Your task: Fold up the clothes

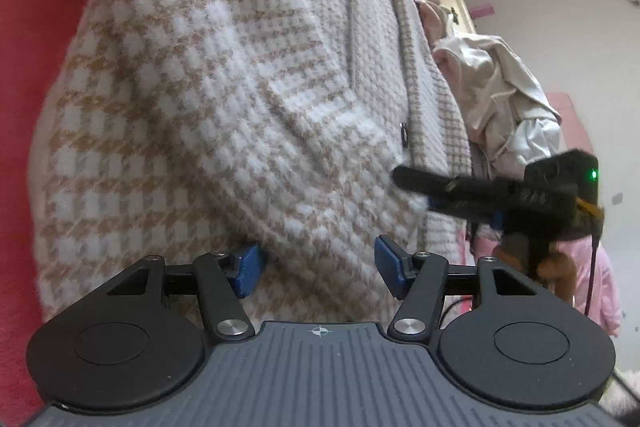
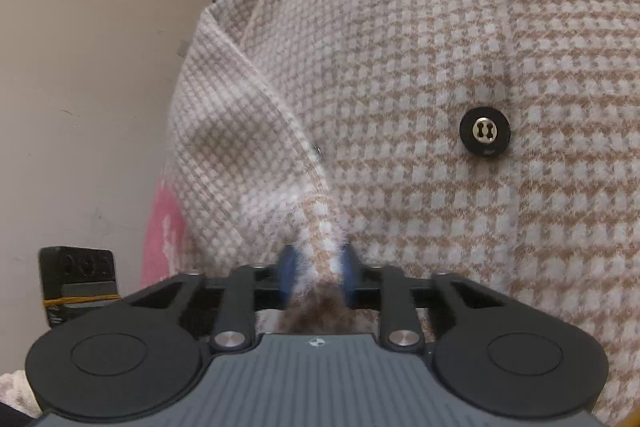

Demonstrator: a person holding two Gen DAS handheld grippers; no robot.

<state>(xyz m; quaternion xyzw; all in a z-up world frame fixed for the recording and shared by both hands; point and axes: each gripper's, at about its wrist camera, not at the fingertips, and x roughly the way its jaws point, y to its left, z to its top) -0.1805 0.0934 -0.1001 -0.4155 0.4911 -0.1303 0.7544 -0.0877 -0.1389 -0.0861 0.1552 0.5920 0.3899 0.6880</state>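
The left gripper [image 1: 320, 269] has its blue pads [image 1: 250, 269] spread wide, with knit fabric lying between and ahead of them, ungripped. The right gripper [image 2: 316, 277] has its blue pads [image 2: 289, 277] pressed close on a pinched fold of the same fabric. It reaches in from the left gripper's right.

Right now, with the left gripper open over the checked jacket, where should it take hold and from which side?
Probably the jacket hem edge just ahead of the left gripper, coming straight in along the fingers. The cloth bulges between the open blue pads, so closing there should pinch a fold. The right gripper is already shut on a pinched ridge of the same jacket, near the black button.
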